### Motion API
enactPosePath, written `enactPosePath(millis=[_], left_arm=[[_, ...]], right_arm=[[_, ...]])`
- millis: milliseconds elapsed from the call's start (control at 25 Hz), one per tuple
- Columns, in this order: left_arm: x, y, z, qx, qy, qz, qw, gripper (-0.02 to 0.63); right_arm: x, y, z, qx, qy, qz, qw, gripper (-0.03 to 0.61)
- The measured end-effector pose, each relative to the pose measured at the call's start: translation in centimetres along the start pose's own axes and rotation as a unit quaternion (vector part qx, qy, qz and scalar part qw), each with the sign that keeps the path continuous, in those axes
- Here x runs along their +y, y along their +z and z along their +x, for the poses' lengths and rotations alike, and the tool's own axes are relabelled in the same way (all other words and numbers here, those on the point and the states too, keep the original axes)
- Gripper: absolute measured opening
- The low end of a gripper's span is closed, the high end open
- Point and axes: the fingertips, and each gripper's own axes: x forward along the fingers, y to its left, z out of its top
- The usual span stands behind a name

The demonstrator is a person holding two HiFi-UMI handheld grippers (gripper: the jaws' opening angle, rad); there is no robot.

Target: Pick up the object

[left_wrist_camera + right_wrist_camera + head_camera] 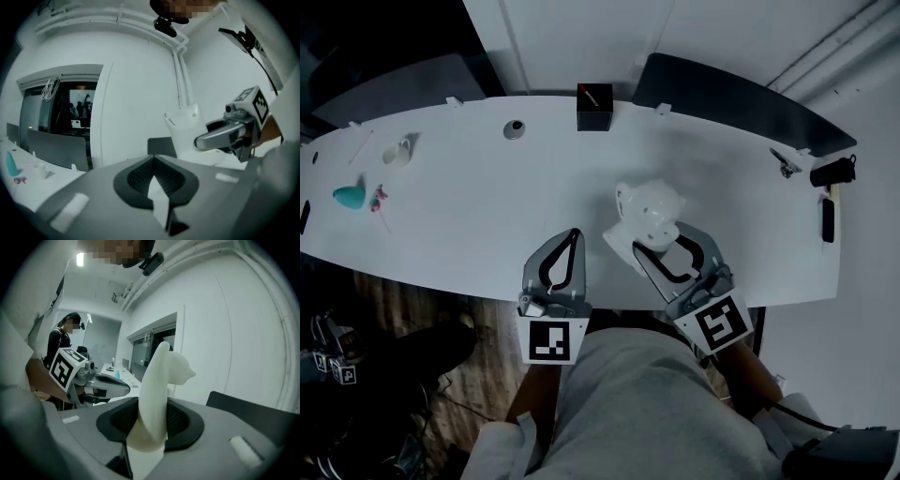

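We are in an office-like meeting room — a long white table (487, 220), dark chairs (731, 98) along its far side, a glass partition (70, 119), white walls (136, 103).

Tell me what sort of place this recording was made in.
Probably an office meeting room: a long white table, a dark chair at its far side, and a glazed partition onto another room.

Left gripper (573, 234) with jaws closed together; right gripper (664, 242) beside it, jaws clamped on the white object (649, 211)
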Motion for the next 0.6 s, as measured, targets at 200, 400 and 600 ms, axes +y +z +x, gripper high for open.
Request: enactPosePath(millis=[200, 400, 600], left_arm=[[-3.1, 0.0, -1.8, -0.005, 0.008, 0.001, 0.9999, 0.001], [-7.8, -1.1, -4.6, 0.017, 0.005, 0.014, 0.9997, 0.000], [-12.5, -1.6, -7.6, 0.027, 0.007, 0.022, 0.9994, 0.000]], right_arm=[[1.0, 0.7, -3.0, -0.038, -0.014, 0.009, 0.999, 0.158], [2.4, -0.9, -7.6, -0.027, -0.012, -0.010, 1.000, 0.158], [3.8, -1.6, -12.0, -0.072, -0.008, 0.043, 0.996, 0.158]])
